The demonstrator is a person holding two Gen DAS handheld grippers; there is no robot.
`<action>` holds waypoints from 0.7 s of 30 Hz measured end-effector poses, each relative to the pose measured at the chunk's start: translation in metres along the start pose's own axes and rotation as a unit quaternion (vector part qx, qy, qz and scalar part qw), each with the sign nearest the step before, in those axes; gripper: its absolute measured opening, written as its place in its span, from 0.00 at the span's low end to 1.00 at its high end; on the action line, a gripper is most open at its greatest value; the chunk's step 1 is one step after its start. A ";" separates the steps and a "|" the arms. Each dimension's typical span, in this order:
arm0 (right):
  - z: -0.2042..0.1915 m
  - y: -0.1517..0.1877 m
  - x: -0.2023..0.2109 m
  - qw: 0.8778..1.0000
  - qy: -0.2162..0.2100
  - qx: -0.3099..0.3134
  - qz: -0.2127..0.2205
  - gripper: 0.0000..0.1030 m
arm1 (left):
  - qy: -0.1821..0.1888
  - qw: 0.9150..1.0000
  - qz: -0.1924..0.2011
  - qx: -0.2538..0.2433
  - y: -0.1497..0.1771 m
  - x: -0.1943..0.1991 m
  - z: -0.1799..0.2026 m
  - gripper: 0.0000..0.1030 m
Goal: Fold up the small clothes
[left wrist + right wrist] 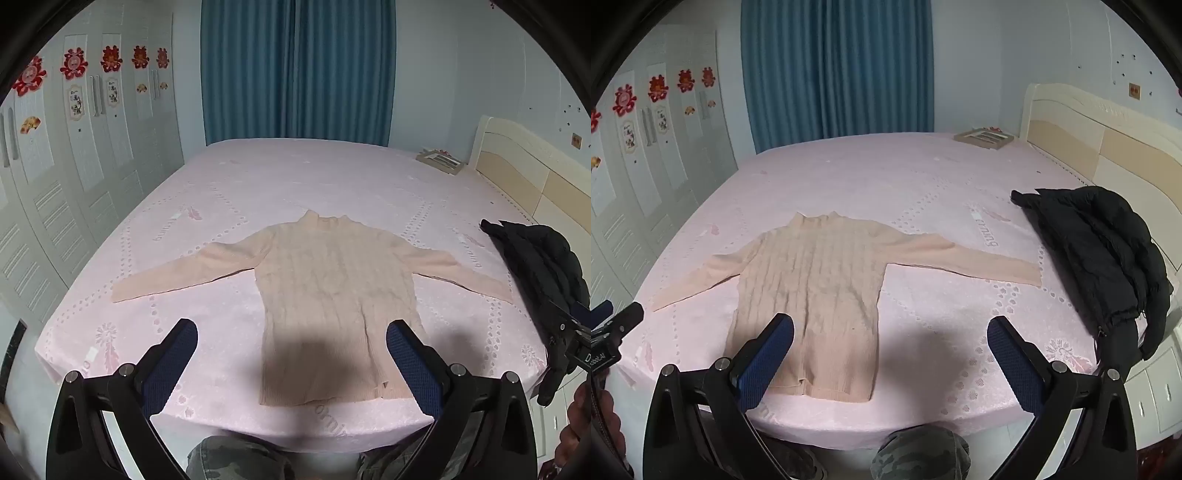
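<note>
A: What's the sweater (325,295) look like rn?

B: Pale peach knit w/ cable ribs down the body, high neck. Lies flat, front up, on the bed (258,184), near the front edge, hem toward the camera, neck pointing to the far side. Both sleeves spread out sideways, angled a bit down. Not folded yet. A shadow falls across the lower part of the body

A: And the tools?

B: Left tool (291,336) has jaws spread as wide as they go, nothing btw the blue pads; it hangs above the hem area, not touching the knit. Right tool (891,332) same, wide apart and empty, hovering over the bed w/ its left finger over the sweater's lower body and its right finger over bare pink sheet

A: Anything else on the bed? Boxes etc?

B: A black jacket (1108,254) bunched at the right edge, draping partly over the side, just beyond the right sleeve cuff. Far corner by the headboard (1082,125): a flat tray-like thing (984,138); can't tell what's in it, too small
</note>
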State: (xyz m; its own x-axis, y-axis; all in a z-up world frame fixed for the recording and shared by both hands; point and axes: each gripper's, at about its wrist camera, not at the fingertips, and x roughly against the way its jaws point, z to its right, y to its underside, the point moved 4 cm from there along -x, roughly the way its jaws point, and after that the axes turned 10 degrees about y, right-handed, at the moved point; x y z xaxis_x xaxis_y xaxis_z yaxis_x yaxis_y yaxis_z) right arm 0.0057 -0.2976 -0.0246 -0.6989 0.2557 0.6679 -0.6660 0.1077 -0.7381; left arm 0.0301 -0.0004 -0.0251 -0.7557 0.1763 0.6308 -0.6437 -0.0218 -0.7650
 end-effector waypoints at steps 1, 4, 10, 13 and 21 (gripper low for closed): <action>0.000 0.000 0.000 1.000 0.001 0.000 -0.001 1.00 | -0.001 1.000 0.001 -0.002 0.000 0.001 0.001 1.00; -0.002 -0.001 0.001 1.000 0.005 0.002 -0.002 1.00 | 0.002 1.000 0.010 0.002 0.003 0.007 -0.001 1.00; -0.005 0.000 0.015 1.000 -0.009 0.002 0.006 1.00 | -0.002 1.000 -0.001 0.003 0.002 0.006 -0.008 1.00; -0.005 0.003 0.015 1.000 -0.013 0.006 0.006 1.00 | -0.005 1.000 0.003 0.000 0.003 0.011 -0.006 1.00; -0.007 0.002 0.014 1.000 -0.017 0.006 0.003 1.00 | -0.008 1.000 0.000 -0.003 0.000 0.012 -0.003 1.00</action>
State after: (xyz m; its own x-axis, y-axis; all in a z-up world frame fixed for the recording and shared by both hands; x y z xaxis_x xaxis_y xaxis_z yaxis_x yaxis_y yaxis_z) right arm -0.0033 -0.2869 -0.0171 -0.7110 0.2237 0.6666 -0.6646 0.0956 -0.7410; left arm 0.0213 0.0049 -0.0184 -0.7570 0.1613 0.6332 -0.6435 -0.0156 -0.7653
